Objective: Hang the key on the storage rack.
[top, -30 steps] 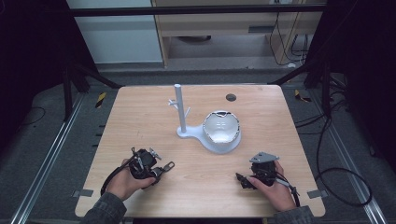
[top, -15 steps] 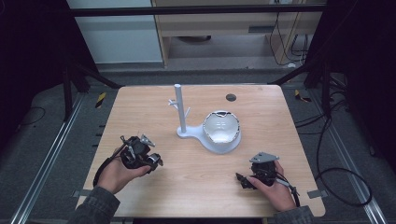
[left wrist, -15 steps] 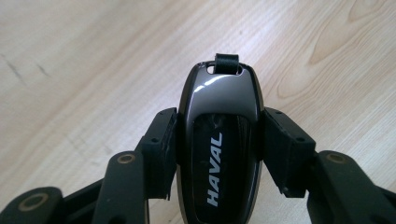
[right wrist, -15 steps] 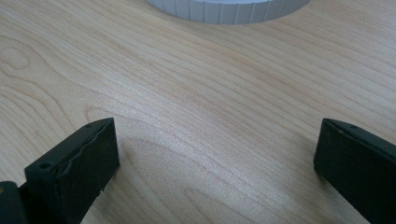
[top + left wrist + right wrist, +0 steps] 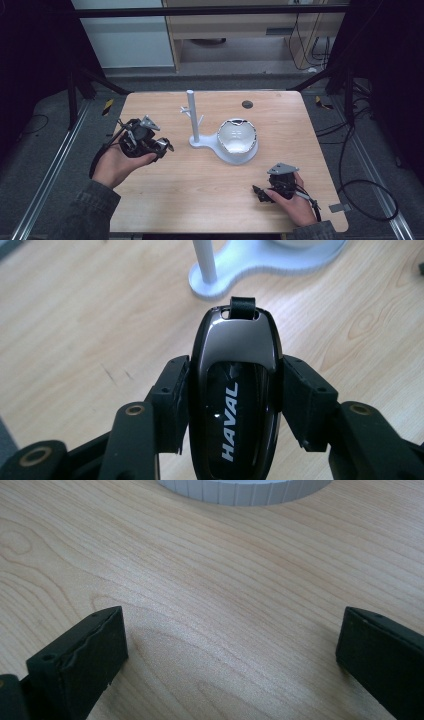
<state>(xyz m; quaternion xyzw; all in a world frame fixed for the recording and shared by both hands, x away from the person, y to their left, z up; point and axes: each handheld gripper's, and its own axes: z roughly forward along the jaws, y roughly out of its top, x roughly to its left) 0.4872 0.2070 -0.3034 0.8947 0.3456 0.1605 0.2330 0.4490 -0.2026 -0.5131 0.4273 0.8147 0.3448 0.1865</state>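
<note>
Car key fob (image 5: 235, 405): glossy black with a grey upper panel, lettered "HAVAL" in white, a short black strap loop at its far tip. Location: clamped between the two black jaws of the left gripper (image 5: 234, 400), one pad pressing each long side; held above the wooden table (image 5: 200, 195), clear of the surface, on the left half of the scene.

Left gripper, high view (image 5: 162, 146): carried in the person's left hand (image 5: 117, 165), grey three-cornered plate on top, cable looping down at the left. It points toward the white stand, near it but apart.

White stand (image 5: 222, 145): an upright post (image 5: 192, 116) with short pegs, rising from a flat figure-eight base at table centre; a round white bowl (image 5: 237, 136) sits on the base's right lobe. In the left gripper view the post foot lies just beyond the fob's tip.

Right gripper (image 5: 260, 192): held in the right hand (image 5: 295, 202) at the near right of the table, low to the surface. Its jaws stand wide apart, bare wood grain between them; the ribbed edge of the stand base (image 5: 240, 490) lies farther off.

Small dark disc (image 5: 247, 104): far edge of the table, right of the post.
</note>
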